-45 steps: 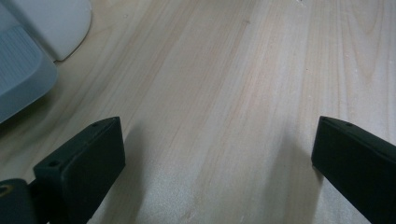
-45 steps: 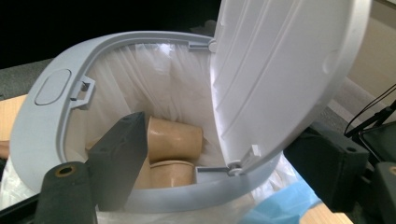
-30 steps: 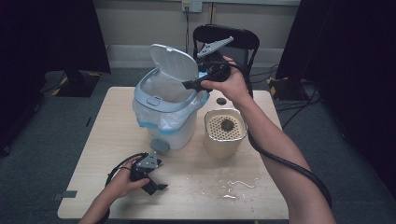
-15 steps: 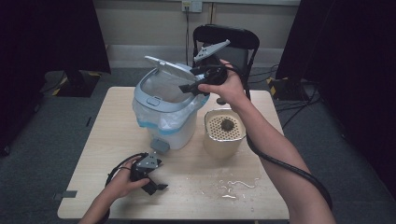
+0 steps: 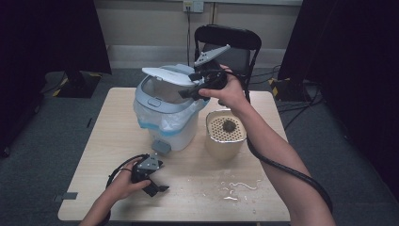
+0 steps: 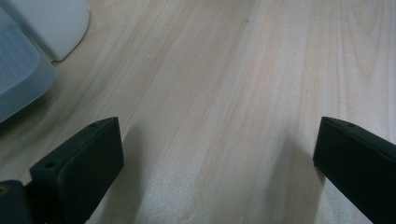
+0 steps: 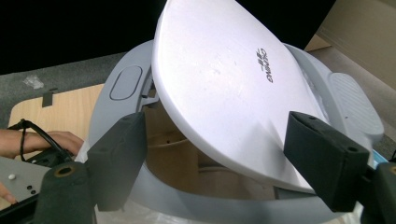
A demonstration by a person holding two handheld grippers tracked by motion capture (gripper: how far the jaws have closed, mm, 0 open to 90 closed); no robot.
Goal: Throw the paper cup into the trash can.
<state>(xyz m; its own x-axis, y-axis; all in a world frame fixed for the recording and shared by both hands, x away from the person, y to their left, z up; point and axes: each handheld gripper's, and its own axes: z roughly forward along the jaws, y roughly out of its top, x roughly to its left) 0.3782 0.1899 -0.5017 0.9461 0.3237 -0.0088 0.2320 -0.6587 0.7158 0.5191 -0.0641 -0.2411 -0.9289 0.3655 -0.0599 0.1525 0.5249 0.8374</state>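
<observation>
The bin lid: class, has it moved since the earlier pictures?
Yes. The lid has swung down toward the bin rim; it stood nearly upright before and now lies almost flat above the opening, with the right claw at its edge.

**Bright table, dark surround**

Lit from above — table (image 5: 117,188) pale and evenly bright in the high view, floor and curtains at both sides sunk into near-black. Soft, short shadows under the bin (image 5: 164,122) and the beige container (image 5: 226,146). Mild softness overall, no strong glare. In the left gripper view, wood grain sharp at centre, near jaws slightly blurred, diffuse shadows beneath each. In the right gripper view, lid (image 7: 224,84) washed pale by overhead light — background black, close jaws out of focus, edges a little stretched.
</observation>
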